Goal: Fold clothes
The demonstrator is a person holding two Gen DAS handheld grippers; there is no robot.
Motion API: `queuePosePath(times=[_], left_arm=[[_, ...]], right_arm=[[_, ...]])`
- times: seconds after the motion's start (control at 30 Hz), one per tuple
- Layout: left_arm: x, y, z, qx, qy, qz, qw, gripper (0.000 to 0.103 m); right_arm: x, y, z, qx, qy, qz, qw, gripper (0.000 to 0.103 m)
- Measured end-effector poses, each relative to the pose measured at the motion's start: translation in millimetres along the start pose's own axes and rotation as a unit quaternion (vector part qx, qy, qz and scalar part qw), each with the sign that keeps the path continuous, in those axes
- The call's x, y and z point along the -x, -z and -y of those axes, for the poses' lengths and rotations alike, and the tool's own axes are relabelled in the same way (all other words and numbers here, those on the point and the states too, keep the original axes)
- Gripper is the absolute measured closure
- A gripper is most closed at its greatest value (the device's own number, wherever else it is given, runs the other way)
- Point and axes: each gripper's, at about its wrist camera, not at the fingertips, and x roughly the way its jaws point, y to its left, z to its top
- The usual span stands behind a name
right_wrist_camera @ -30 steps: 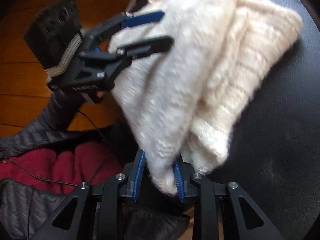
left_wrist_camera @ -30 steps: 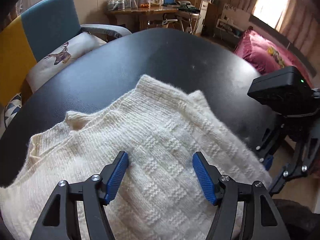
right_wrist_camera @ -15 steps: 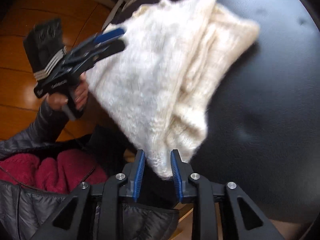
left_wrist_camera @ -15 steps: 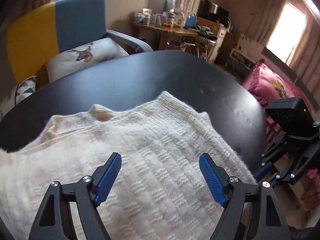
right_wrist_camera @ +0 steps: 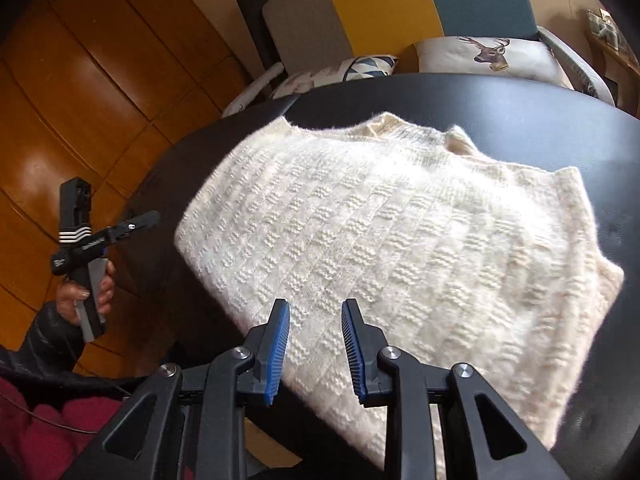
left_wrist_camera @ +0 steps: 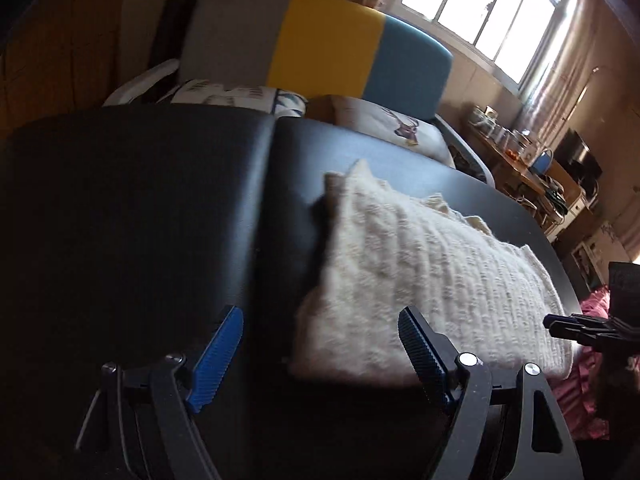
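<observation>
A cream knitted sweater point(right_wrist_camera: 400, 232) lies folded and flat on the black table point(right_wrist_camera: 520, 108). My right gripper point(right_wrist_camera: 315, 305) hovers over the sweater's near edge. Its jaws stand a little apart, the knit shows flat beneath the gap, and the pads do not pinch it. In the left wrist view the sweater point(left_wrist_camera: 420, 272) lies to the right. My left gripper point(left_wrist_camera: 320, 314) stands wide open over the bare table point(left_wrist_camera: 140, 200) by the sweater's left edge, holding nothing. The right wrist view shows the left gripper point(right_wrist_camera: 136, 226) in a hand beyond the table's left edge. The right gripper point(left_wrist_camera: 556, 322) pokes in at far right.
A sofa with a grey, yellow and blue back point(left_wrist_camera: 320, 40) and a deer cushion point(right_wrist_camera: 488, 56) stands behind the table. Wooden floor point(right_wrist_camera: 80, 100) lies to the left. A red garment point(right_wrist_camera: 48, 432) is on the person's lap. A cluttered wooden side table point(left_wrist_camera: 512, 148) stands at the back right.
The right gripper let the sweater's corner go and rose above it. The left gripper swung left off the sweater, rolling as it went. The sweater now lies flat.
</observation>
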Motion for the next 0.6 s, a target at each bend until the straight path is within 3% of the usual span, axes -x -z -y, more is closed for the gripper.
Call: queuePosePath(times=[0.1,0.17,0.27,0.43,0.5,0.57,0.6], left_arm=[[-1,15,-23,0.013,0.008,-0.011,0.9998,0.022],[-6,23,-25,0.009,0.02,-0.018,0.9996,0.022],[-17,24,-17,-0.008,0.05,-0.023,0.9985,0.022],[-36,13,0,-0.036,0.107,-0.028,0.9933,0.023],[-47,7,6,-0.043,0.128,-0.041,0.99,0.034],[-57,3,8,-0.044,0.146,-0.061,0.9863,0.059],[-61,1,9,-0.049,0.156,-0.071,0.9839,0.063]], right_arm=[[-28,3,-4,-0.008,0.037,-0.019,0.999,0.076],[-31,4,2,-0.025,0.039,-0.025,0.999,0.076],[-33,4,6,-0.04,0.043,-0.029,0.998,0.076],[-41,1,-2,-0.015,0.076,-0.049,0.996,0.076],[-44,1,-3,-0.006,0.082,-0.054,0.995,0.076],[-45,1,0,-0.003,0.079,-0.056,0.995,0.076],[-44,2,3,-0.004,0.076,-0.056,0.995,0.076]])
